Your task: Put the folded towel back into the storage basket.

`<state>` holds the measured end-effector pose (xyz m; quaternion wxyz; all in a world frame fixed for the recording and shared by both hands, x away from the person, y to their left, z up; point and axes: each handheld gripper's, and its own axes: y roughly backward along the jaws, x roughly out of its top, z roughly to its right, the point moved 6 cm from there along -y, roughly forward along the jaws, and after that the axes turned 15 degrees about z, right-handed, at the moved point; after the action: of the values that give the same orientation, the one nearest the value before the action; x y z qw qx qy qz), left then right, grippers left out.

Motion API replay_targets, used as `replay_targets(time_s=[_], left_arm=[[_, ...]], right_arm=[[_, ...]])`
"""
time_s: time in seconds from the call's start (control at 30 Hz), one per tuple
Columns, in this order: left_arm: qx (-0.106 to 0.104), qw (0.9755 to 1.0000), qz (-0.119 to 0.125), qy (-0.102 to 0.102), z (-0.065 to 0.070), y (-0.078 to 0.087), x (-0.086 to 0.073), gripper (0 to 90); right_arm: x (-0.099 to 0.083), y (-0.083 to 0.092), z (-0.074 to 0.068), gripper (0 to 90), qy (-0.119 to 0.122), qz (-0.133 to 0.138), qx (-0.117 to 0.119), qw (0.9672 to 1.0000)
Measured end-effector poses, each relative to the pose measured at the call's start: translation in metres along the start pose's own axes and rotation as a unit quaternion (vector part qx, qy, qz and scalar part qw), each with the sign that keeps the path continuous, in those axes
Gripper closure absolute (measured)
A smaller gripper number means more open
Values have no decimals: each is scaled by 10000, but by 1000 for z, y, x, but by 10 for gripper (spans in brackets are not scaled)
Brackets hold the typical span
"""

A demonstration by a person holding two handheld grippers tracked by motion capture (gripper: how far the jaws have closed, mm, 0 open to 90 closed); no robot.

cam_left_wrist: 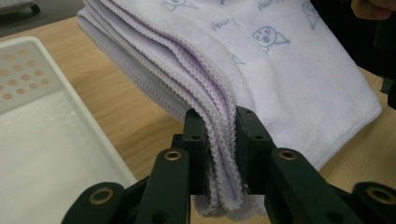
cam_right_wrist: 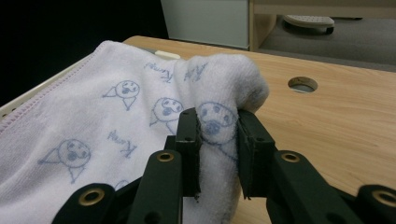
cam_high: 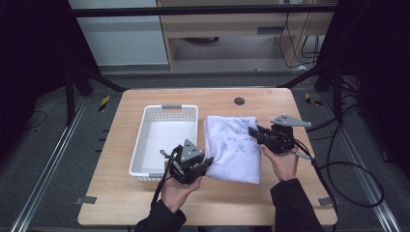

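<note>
— Gripping the towel at two spots, is that how it stands?

— Yes. The left gripper has its jaws clamped on the stacked, stitched edges of the folded cloth, near its near-left corner. Several layers are bunched between the jaws, and the corner looks slightly raised off the wood. The right gripper is likewise clenched, pinching a raised fold of the towel at its far-right part, with a little printed face caught between the jaws.

— And outward from there?

— From the high view, the towel lies folded in the middle of the table, white with small blue drawings. The left gripper sits at its near-left corner, the right gripper at its right edge toward the far side. Just to the left of the towel, close beside it, stands a white basket, which appears empty. A round hole shows in the tabletop beyond the towel.

— How far along is the work, then?

— Judging by this, the folding looks done and both grasps are secured. The towel rests mostly on the table, not yet carried. What probably remains is lifting it, moving it left over the basket rim, and setting it inside.
</note>
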<state>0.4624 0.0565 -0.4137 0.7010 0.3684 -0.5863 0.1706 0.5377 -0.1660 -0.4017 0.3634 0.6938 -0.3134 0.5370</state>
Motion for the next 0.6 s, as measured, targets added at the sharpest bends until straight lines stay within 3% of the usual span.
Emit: replay_targets(time_s=[0.6], left_arm=[[136, 9994, 303, 43, -28, 31, 11, 746]], right_arm=[[31, -21, -36, 729, 215, 17, 105, 9997]])
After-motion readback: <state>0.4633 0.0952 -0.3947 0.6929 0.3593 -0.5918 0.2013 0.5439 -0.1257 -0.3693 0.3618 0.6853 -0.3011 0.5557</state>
